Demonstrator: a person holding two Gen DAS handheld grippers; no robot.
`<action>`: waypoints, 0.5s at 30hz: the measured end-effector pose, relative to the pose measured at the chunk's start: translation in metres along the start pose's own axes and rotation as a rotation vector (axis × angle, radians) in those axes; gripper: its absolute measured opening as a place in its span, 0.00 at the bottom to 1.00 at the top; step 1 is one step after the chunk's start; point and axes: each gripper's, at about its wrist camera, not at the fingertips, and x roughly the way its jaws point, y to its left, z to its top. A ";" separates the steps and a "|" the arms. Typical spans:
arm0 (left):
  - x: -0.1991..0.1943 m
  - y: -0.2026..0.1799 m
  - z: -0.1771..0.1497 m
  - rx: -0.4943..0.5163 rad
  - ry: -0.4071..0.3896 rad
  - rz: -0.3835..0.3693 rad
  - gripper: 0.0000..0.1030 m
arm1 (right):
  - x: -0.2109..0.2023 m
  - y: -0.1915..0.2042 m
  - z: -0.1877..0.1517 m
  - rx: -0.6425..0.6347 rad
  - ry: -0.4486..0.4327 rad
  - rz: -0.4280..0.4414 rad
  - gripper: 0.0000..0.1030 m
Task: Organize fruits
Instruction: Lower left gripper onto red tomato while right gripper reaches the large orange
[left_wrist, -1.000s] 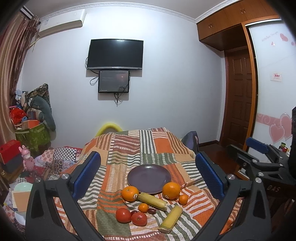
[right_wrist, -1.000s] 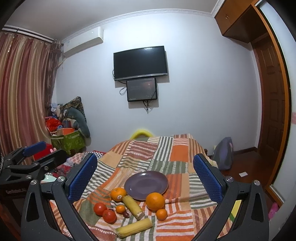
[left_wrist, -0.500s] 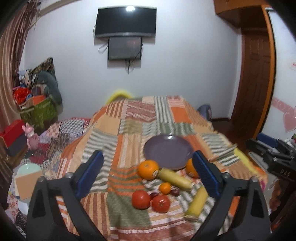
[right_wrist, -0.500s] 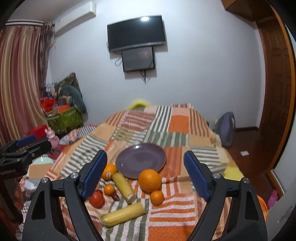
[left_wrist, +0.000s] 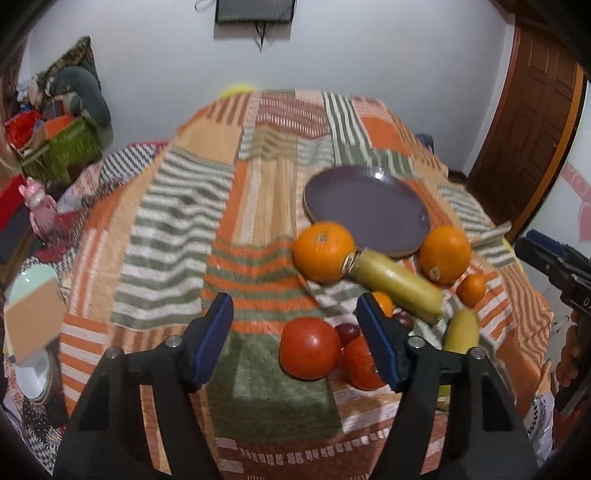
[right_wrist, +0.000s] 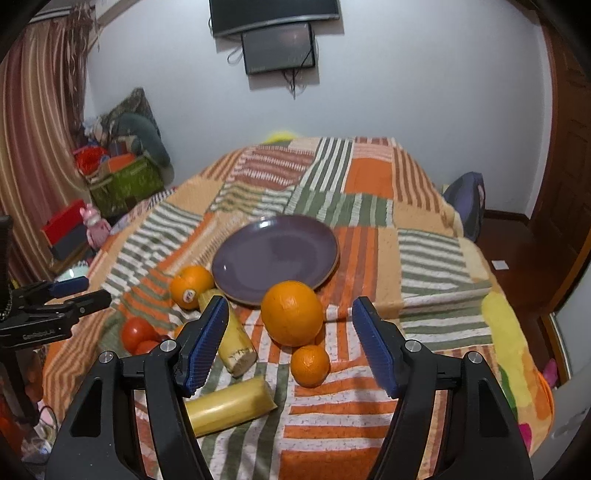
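A purple plate (left_wrist: 365, 206) (right_wrist: 273, 254) lies bare on the patchwork blanket. In front of it sit two big oranges (left_wrist: 325, 251) (left_wrist: 445, 254), a mandarin (right_wrist: 309, 365), two yellow corn pieces (right_wrist: 236, 347) (right_wrist: 229, 408), two tomatoes (left_wrist: 310, 349) (left_wrist: 360, 363) and small dark fruits (left_wrist: 347, 330). My left gripper (left_wrist: 293, 314) hovers just short of the nearer tomato; its jaws are closing and the pads touch nothing. My right gripper (right_wrist: 290, 308) points at the right big orange (right_wrist: 291, 332); its jaws are closing too, clear of the fruit.
The blanket (right_wrist: 369, 177) covers a bed that drops off at the right and near edges. A green box (right_wrist: 125, 184) with clutter and a pink toy (right_wrist: 94, 225) stand on the left. A dark bag (right_wrist: 467, 203) sits on the floor at the right.
Both grippers have dropped and tipped down toward the fruit, which now looms larger. Both pairs of jaws have narrowed. No fruit has moved.
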 end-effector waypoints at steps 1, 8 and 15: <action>0.005 0.000 -0.002 0.002 0.014 -0.003 0.65 | 0.004 0.000 0.000 -0.002 0.009 0.001 0.65; 0.027 0.003 -0.015 0.001 0.086 -0.032 0.65 | 0.036 -0.001 -0.002 -0.019 0.080 0.017 0.65; 0.043 0.007 -0.017 -0.025 0.124 -0.065 0.65 | 0.061 0.000 0.000 -0.043 0.119 0.032 0.65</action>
